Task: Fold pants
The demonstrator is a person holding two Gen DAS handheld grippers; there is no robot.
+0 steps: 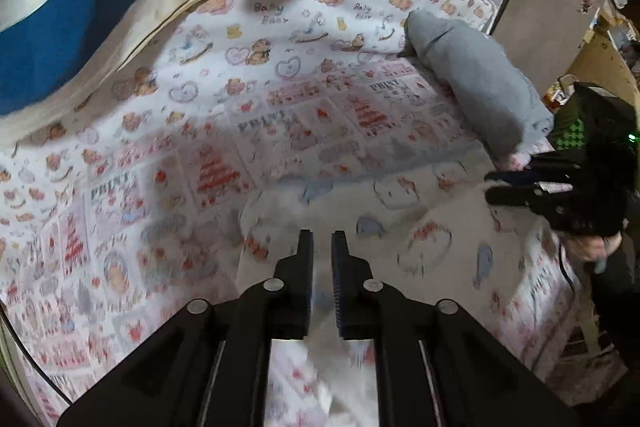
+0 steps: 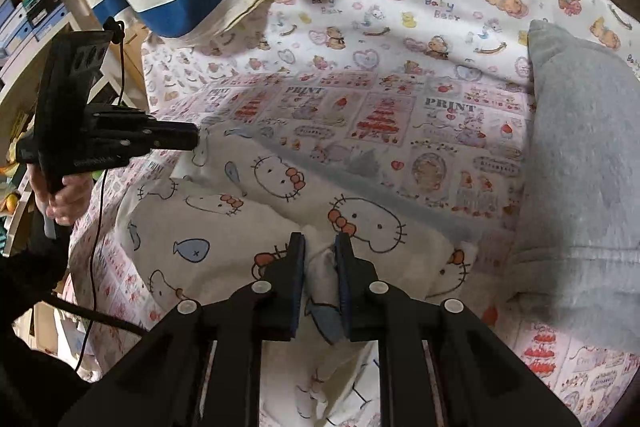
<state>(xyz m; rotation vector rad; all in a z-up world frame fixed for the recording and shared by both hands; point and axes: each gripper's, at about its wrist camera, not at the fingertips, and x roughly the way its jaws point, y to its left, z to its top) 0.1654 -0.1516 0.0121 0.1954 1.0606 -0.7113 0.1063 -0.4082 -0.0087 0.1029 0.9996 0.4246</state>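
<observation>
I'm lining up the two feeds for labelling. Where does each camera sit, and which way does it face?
Left wrist: on the left gripper, looking down over the cat-print pants; the right gripper and a hand show at right.
Right wrist: on the right gripper, whose fingers have pants fabric between them; the left gripper shows at left.
Shared: pants, grey garment, printed sheet.

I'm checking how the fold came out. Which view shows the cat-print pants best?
The right wrist view: the cat-print pants lie sharp across the middle, print and folded edges clear, a fold of cloth between the right claw fingers. The left wrist view shows them blurred, low in the picture beyond the left claw.
</observation>
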